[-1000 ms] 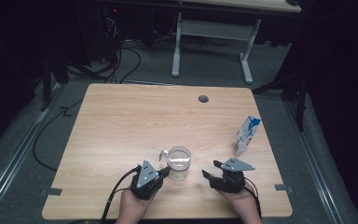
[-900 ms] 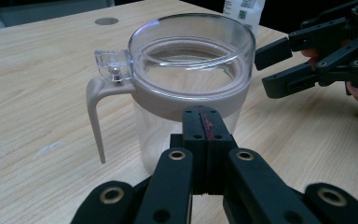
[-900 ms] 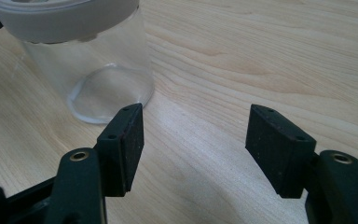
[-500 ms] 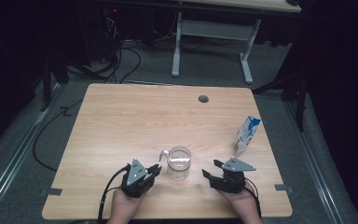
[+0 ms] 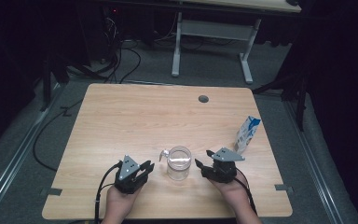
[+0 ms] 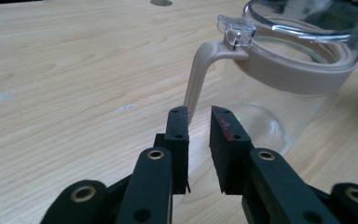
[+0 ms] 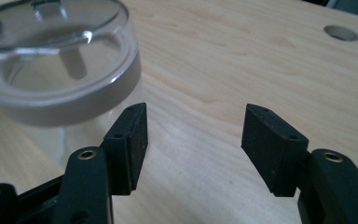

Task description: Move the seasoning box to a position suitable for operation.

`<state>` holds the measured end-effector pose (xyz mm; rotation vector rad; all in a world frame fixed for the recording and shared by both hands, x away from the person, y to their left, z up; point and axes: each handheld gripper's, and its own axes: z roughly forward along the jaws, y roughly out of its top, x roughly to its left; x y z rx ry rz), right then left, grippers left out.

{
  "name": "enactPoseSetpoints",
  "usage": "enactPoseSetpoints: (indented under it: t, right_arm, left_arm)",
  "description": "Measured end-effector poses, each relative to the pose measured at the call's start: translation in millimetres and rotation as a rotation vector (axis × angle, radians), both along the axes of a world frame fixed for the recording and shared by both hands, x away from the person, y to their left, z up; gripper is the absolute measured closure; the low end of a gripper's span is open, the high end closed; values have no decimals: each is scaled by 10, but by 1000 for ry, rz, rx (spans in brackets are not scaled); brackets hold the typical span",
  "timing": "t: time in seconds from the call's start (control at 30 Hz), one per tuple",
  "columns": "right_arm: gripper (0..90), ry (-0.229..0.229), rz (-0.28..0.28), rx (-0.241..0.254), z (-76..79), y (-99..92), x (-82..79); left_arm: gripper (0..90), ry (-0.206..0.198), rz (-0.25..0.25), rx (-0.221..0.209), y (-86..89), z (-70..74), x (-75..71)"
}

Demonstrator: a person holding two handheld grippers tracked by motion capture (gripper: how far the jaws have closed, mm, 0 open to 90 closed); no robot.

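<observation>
A clear glass jug (image 5: pixel 179 163) with a beige collar, a beige handle (image 6: pixel 196 79) and a clear lid stands near the table's front edge. My left gripper (image 5: pixel 147 167) rests to its left. Its jaws have just been opening and stand a narrow gap apart (image 6: pixel 199 114), with nothing between them; the handle lies just beyond the tips. My right gripper (image 5: pixel 203 161) sits on the jug's right side. Its jaws have just been closing a little but remain wide apart (image 7: pixel 193 121) over bare wood, the jug (image 7: pixel 60 70) beside the left jaw.
A blue and white carton (image 5: pixel 247 135) stands upright near the table's right edge, behind the right gripper. A round cable hole (image 5: pixel 203 99) sits at the far side of the wooden table (image 5: pixel 121 121). Dark floor and cables surround it.
The left gripper has drawn back to the left, off the jug's handle, and its jaws have parted. The right gripper has edged slightly towards the jug.
</observation>
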<state>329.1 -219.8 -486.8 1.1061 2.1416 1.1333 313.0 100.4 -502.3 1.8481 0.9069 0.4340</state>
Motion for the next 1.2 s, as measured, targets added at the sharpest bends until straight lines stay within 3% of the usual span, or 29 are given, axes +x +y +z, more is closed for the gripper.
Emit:
enactPoseSetpoints:
  t: [0.1,0.23,0.27,0.43,0.7,1.2]
  right_arm:
    - [459,-36,-13,16,40,-4,21]
    - [476,-33,11,24,64,-19,19]
    - [491,-26,14,49,71,-46,-6]
    - [500,-24,15,27,61,-42,-63]
    - [507,0,33,29,37,-20,-99]
    - [545,-2,51,37,26,-8,-137]
  left_arm:
    - [795,-3,5,-7,2,15,0]
    - [812,-23,9,-4,-17,65,-12]
    - [817,-27,9,-8,-20,87,-15]
    - [838,-34,15,-18,-30,140,-4]
    - [854,-50,18,-17,-76,249,25]
    - [895,-66,33,-14,-246,361,167]
